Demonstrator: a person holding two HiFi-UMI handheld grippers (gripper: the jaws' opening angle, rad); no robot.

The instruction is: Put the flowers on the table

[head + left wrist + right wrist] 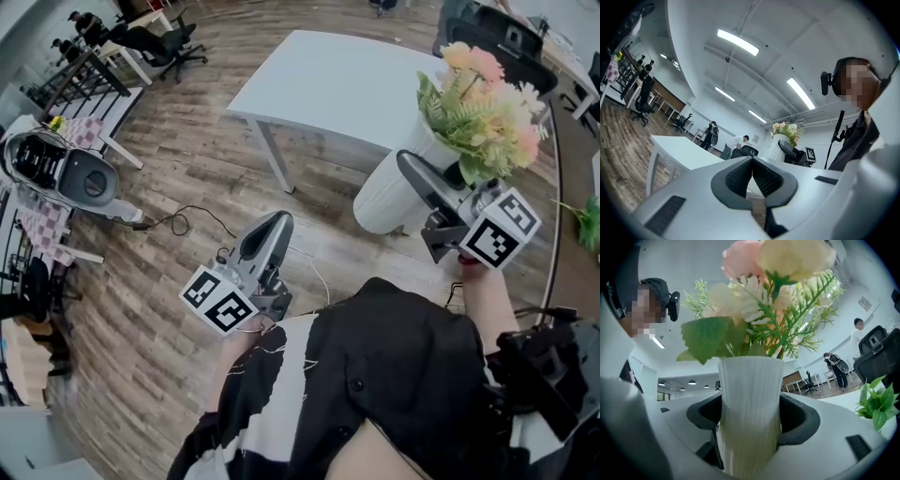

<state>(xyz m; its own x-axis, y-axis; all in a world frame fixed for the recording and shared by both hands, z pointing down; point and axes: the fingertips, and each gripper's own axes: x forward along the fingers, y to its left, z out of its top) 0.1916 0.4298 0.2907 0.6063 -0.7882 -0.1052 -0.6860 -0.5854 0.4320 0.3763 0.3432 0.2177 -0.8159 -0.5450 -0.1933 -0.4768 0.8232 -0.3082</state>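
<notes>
A white ribbed vase [392,192] [750,385] carries pink and cream flowers [483,103] [764,296] with green leaves. My right gripper [436,169] [752,420] is shut on the vase, one dark pad on each side of its body, and holds it up in the air above the floor. The vase tilts away from me toward the white table [347,84], near the table's front edge. In the left gripper view the vase [776,147] shows beyond the table [679,152]. My left gripper [275,225] [752,176] hangs low at the left, pads together, with nothing in them.
The floor is wood planks with a cable [178,220] lying on it. An exercise machine [66,169] and office chairs [159,42] stand at the left. A green plant [589,225] shows at the right edge. Two people [736,143] are far off by desks.
</notes>
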